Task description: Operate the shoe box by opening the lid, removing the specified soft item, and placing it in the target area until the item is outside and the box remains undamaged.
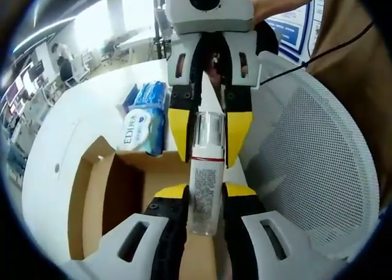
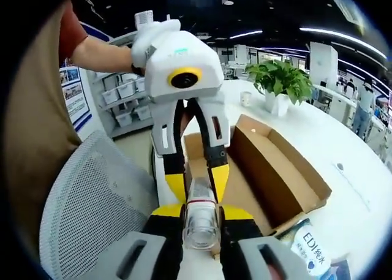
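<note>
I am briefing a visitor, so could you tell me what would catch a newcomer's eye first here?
A clear bottle held end to end between both grippers, the left gripper at one end and the right gripper at the other, above an open cardboard box. Beside the box lies a blue tissue pack on the white table.

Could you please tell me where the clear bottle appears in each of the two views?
Left gripper view: the bottle stands at lower centre, between both hand-held grippers' yellow tips.
Right gripper view: it sits bottom centre, its round end facing the camera.
Shared landmark: the open cardboard box.
</note>
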Demonstrator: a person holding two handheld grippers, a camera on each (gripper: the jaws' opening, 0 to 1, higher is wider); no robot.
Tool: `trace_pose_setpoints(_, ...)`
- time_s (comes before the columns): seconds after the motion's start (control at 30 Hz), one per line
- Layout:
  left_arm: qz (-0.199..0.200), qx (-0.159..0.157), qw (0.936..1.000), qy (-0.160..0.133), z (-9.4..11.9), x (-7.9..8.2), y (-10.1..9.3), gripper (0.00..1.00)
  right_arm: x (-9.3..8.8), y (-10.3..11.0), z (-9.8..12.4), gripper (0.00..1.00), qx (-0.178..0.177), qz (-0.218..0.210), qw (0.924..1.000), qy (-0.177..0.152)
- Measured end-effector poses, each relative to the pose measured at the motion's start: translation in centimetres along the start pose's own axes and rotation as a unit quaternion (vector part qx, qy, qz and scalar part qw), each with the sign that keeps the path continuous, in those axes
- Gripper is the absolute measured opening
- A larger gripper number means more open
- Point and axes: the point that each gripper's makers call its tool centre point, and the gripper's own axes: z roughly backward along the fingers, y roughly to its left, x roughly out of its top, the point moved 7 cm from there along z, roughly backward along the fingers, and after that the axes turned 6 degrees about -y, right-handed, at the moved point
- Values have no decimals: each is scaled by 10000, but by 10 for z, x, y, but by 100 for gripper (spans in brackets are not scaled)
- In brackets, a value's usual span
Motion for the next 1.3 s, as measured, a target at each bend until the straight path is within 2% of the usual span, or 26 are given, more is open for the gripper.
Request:
trace_pose_setpoints(0.13,-70,73,9999,73,3,-3,3,28,-2,0,2,17,16,-38,10000,48)
trace_pose_setpoints(0.33,50,259,9996,-38,14,-3,6,31,-9,-2,8,17,-47,-258,9997,-2)
trace_pose_setpoints(0.43,154,418,9989,-110,20,-7,7,32,-11,-3,12,17,-86,-374,9993,-23)
trace_pose_setpoints(0.53,305,621,9974,-211,28,-10,9,38,-12,-5,18,17,-120,-451,9989,-34)
trace_pose_setpoints(0.67,630,951,9926,-415,38,-18,13,42,-15,-9,31,17,-208,-562,9982,-75)
trace_pose_setpoints(0.77,955,1300,9852,-586,45,-23,15,44,-17,-12,40,17,-290,-601,9977,-84)
trace_pose_setpoints(0.8,1138,1451,9804,-699,48,-26,16,45,-18,-13,42,17,-325,-620,9975,-91)
trace_pose_setpoints(0.83,1193,1490,9788,-738,49,-27,16,48,-19,-14,46,17,-375,-661,9970,-112)
trace_pose_setpoints(0.87,1397,1626,9728,-882,51,-30,16,50,-19,-15,49,17,-416,-699,9966,-143)
trace_pose_setpoints(0.93,1650,1796,9646,-1002,54,-36,14,50,-21,-16,54,17,-504,-789,9954,-216)
trace_pose_setpoints(1.1,1987,2123,9502,-1121,58,-49,8,52,-27,-24,67,17,-732,-929,9927,-244)
trace_pose_setpoints(1.2,2132,2216,9436,-1230,59,-51,3,54,-28,-30,77,17,-835,-1077,9901,-346)
trace_pose_setpoints(1.3,2184,2281,9406,-1246,59,-53,2,56,-29,-35,83,17,-901,-1069,9897,-321)
